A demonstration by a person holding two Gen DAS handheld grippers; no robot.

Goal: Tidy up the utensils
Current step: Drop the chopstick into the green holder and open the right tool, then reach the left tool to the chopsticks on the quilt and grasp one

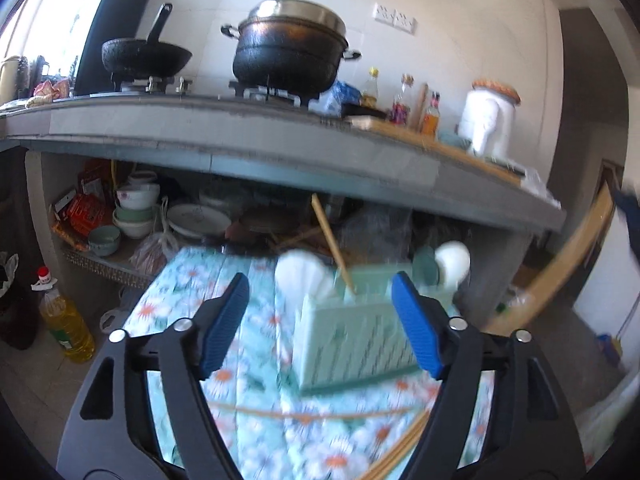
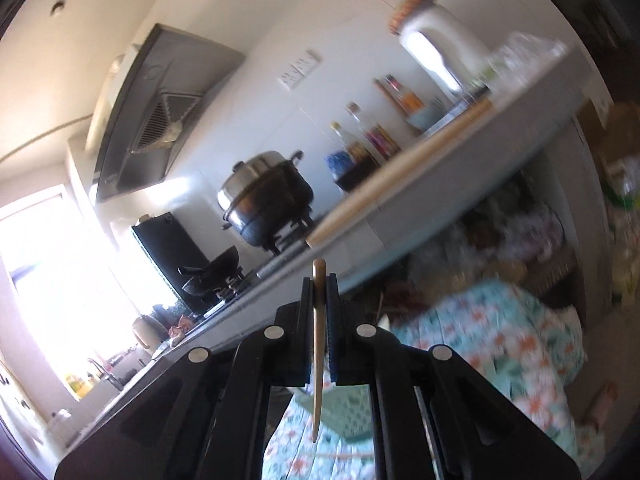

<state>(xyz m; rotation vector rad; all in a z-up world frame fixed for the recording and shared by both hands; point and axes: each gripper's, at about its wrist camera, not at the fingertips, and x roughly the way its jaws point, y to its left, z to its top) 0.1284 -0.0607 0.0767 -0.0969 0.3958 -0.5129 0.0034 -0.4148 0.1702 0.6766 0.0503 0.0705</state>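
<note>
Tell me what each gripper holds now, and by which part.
The right gripper is shut on a thin wooden chopstick, pinched near its thicker upper end. The left gripper is open and holds nothing.

So the mint-green slotted plastic utensil caddy (image 1: 352,344) sits upright on the tabletop, which has a floral cloth over it, toward the far right side. Inside it there's a white ceramic spoon (image 1: 306,276) leaning left, another white spoon (image 1: 452,264) on the right end, and a single bamboo chopstick (image 1: 332,242) standing tilted, top end leaning left. A couple more bamboo chopsticks (image 1: 400,448) lie flat on the cloth on the near side of the caddy, one crossways and blurry. One tan bamboo chopstick (image 2: 319,344) is pinched almost vertical, tip pointing down above the cloth.
</note>
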